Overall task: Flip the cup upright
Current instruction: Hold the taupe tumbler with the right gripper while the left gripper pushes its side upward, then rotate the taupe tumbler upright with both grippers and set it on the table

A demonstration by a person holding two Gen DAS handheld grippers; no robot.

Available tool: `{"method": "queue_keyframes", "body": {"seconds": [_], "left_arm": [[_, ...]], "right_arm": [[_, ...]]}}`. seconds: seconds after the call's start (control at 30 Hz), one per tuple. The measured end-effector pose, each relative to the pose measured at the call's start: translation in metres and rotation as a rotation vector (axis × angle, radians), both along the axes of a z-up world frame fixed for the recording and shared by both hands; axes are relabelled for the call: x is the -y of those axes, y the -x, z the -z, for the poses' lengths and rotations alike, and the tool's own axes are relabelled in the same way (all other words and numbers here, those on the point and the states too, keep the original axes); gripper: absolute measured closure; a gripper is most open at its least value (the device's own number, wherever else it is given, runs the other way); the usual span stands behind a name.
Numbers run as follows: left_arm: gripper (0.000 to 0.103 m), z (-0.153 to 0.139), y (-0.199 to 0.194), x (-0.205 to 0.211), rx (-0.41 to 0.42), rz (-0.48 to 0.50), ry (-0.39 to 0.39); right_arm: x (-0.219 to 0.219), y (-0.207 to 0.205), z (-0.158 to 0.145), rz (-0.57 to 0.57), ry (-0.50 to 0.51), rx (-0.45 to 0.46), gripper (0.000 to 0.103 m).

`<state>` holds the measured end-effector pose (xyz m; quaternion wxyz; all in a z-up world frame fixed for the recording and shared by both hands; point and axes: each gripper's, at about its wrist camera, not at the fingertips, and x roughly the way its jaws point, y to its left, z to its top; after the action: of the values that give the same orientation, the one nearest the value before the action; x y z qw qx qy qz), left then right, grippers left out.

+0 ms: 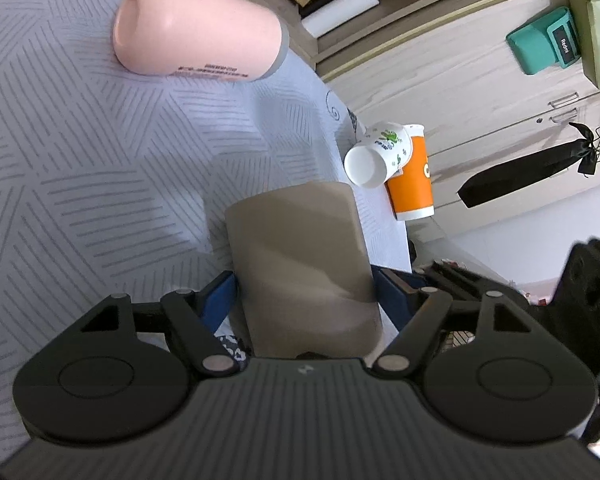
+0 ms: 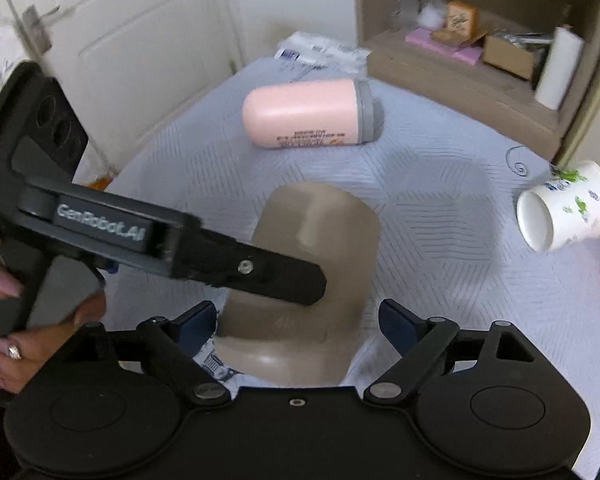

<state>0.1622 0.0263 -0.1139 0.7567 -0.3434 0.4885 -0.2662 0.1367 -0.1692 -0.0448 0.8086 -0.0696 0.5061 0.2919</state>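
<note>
Holding the smooth grey-brown plastic cup (image 1: 300, 256) lets the left gripper (image 1: 304, 292) turn it upright. Its jaws are closed on the sides. The right gripper (image 2: 296, 320) waits with jaws wide open, holding nothing.

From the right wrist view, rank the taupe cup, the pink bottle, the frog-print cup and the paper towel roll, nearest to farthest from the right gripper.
1. taupe cup: between the fingers of the right gripper.
2. frog-print cup: lying to the right.
3. pink bottle: lying ahead, mid-table.
4. paper towel roll: on the shelf, far right.
</note>
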Motion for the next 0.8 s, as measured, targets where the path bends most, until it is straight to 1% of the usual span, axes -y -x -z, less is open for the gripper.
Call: {"method": "queue_keyframes", "body": {"seconds": [0.1, 0.2, 0.27, 0.33, 0.37, 0.47, 0.63, 0.8], "left_arm": [[0.027, -0.001, -0.001, 0.002, -0.002, 0.011, -0.008], [0.028, -0.003, -0.003, 0.005, 0.003, 0.021, -0.02], [0.028, -0.006, -0.001, 0.009, 0.024, 0.023, -0.045], [0.028, -0.012, 0.004, 0.015, 0.065, 0.034, -0.083], [0.028, -0.016, 0.009, 0.02, 0.096, 0.043, -0.108], [0.028, -0.027, 0.022, 0.032, 0.182, 0.082, -0.179], [0.028, -0.037, 0.043, 0.046, 0.268, 0.131, -0.244], [0.029, -0.048, 0.063, 0.062, 0.359, 0.17, -0.335]], "right_arm": [[0.003, -0.011, 0.005, 0.002, -0.035, -0.074, 0.014], [0.011, -0.018, 0.011, 0.027, -0.11, -0.123, 0.016], [0.017, -0.018, 0.013, 0.037, -0.146, -0.123, 0.016], [0.025, -0.012, 0.014, 0.062, -0.182, -0.115, 0.016], [0.027, -0.006, 0.014, 0.071, -0.193, -0.1, 0.016], [0.032, 0.019, 0.012, 0.064, -0.203, -0.012, 0.016], [0.035, 0.046, 0.013, 0.052, -0.205, 0.114, 0.016], [0.037, 0.069, 0.016, 0.055, -0.206, 0.209, 0.017]]}}
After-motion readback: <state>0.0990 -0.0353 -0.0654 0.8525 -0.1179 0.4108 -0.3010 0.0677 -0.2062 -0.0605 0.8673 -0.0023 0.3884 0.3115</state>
